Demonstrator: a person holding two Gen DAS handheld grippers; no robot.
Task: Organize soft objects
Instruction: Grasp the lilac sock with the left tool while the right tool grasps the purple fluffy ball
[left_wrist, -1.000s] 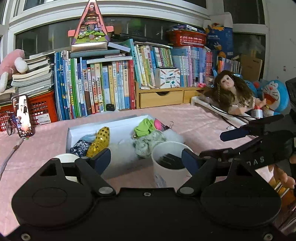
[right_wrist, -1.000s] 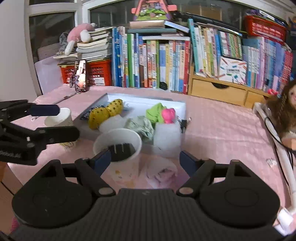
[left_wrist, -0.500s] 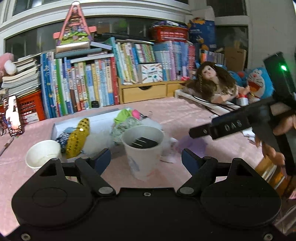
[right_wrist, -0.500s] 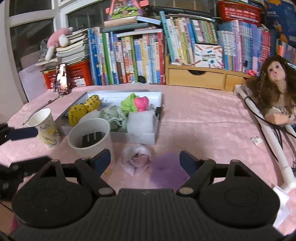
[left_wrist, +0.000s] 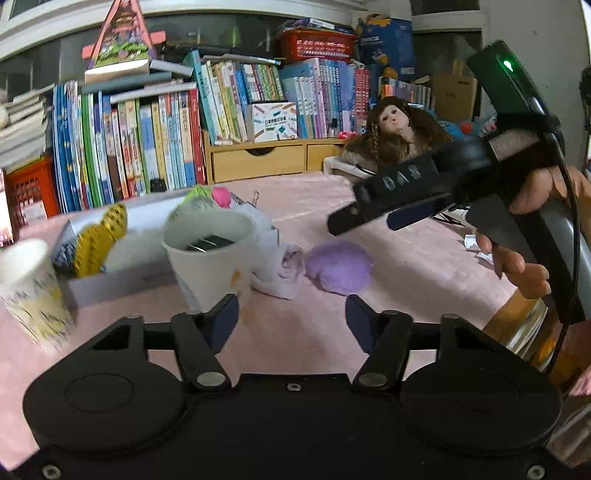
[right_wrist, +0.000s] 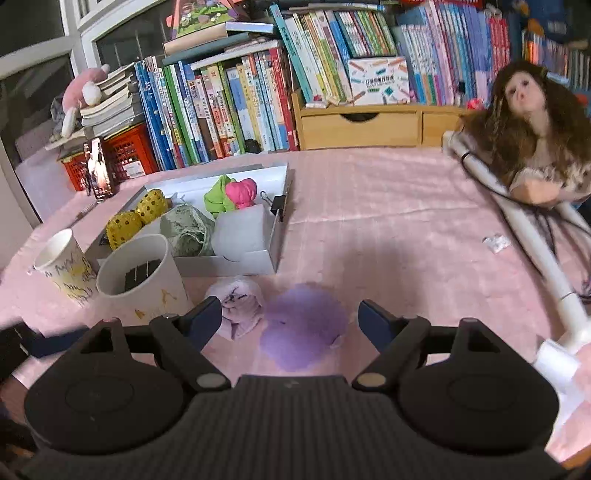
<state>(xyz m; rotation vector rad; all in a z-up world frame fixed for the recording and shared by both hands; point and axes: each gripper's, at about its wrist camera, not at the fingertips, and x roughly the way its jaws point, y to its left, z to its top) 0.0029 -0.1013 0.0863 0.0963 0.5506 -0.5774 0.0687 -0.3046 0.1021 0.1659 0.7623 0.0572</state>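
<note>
A purple fluffy ball (left_wrist: 338, 267) (right_wrist: 303, 328) lies on the pink tablecloth beside a pale crumpled cloth (left_wrist: 284, 273) (right_wrist: 240, 306). Both sit just in front of the white box (right_wrist: 229, 260), which holds several soft items in yellow, green, pink and white. My right gripper (right_wrist: 290, 317) is open and hovers over the ball, its pads clear of it. In the left wrist view a hand (left_wrist: 517, 258) holds that right gripper (left_wrist: 362, 227) above the ball. My left gripper (left_wrist: 291, 317) points at the ball and cloth from short of them, its jaws closing with nothing between them.
A white paper cup (left_wrist: 210, 254) (right_wrist: 140, 284) with black binder clips stands left of the cloth, and a second patterned cup (left_wrist: 26, 288) (right_wrist: 62, 266) further left. Books line the back. A doll (right_wrist: 532, 122) and a white tube (right_wrist: 532, 243) lie at the right.
Both grippers have shifted right and lower, from the cup to the purple ball and cloth. The left jaws stand narrower than before. The right jaws keep the same width.
</note>
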